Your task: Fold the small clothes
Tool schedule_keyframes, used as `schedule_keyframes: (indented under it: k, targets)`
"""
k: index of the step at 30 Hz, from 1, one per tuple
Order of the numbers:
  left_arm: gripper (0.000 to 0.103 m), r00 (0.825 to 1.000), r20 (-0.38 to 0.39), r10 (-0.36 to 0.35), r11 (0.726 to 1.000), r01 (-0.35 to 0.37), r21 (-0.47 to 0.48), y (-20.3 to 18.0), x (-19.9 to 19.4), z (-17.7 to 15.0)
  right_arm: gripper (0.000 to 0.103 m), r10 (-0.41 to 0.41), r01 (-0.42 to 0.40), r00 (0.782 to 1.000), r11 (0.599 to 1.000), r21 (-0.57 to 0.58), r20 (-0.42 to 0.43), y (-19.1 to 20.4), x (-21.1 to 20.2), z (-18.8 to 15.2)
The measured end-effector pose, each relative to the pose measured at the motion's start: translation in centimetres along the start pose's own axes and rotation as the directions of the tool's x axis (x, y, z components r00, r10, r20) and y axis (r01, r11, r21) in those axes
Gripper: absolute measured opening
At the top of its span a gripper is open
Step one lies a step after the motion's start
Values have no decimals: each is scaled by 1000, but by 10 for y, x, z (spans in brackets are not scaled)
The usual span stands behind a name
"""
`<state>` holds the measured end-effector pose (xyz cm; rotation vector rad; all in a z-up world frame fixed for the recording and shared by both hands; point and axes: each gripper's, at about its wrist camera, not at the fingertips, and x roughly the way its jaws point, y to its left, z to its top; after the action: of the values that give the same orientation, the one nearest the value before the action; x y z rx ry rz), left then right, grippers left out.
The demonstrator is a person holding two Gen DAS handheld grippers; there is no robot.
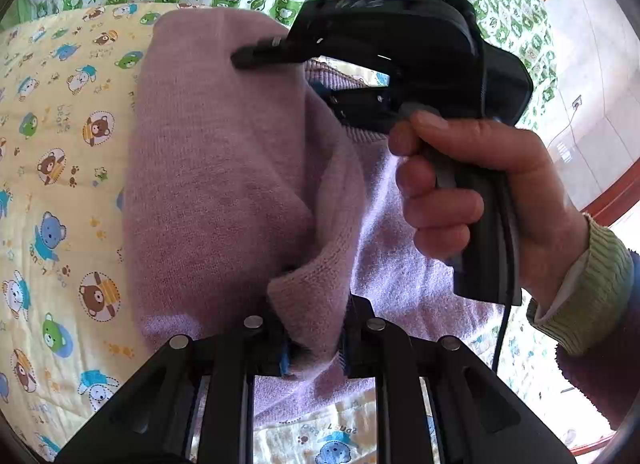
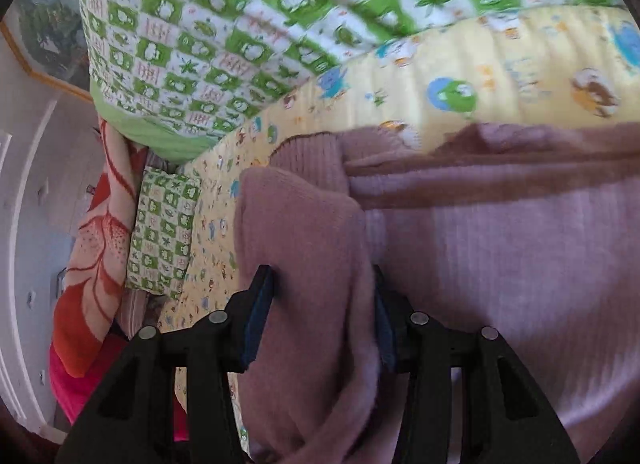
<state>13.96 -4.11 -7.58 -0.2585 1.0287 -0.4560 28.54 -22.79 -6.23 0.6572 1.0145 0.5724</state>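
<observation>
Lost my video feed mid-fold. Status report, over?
Left tool shut on sweater fold. Right tool astride another fold, grip unclear. Sweater on bear-print quilt. Nothing in the way.

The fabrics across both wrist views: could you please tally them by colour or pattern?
Pink knit sweater: 1
Yellow bear-print quilt: 1
Green-and-white checked quilt: 1
Small green-checked pillow: 1
Orange-red leaf-print blanket: 1
Total: 5
</observation>
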Motion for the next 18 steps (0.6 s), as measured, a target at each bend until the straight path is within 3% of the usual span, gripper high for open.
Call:
schedule_keyframes:
  k: [2,6,12,18]
  targets:
    - [16,1000,2,5,1000,-6,8,-4,-4,3,18,-2,2,1000,1000,-17,-9,7,6,3]
    - [16,1000,16,-24,998,24,51,-22,-19,13,15,17,-14,999,998,-58,44,23,-16,3]
    - [17,993,16,-116,977,111,183,-85,-23,20,15,29,-12,983,996,-92,179,29,-99,-6]
    - [17,986,-70,-149,956,161,246,-134,16,9,15,-79,101,959,992,-69,271,-6,-173,-29]
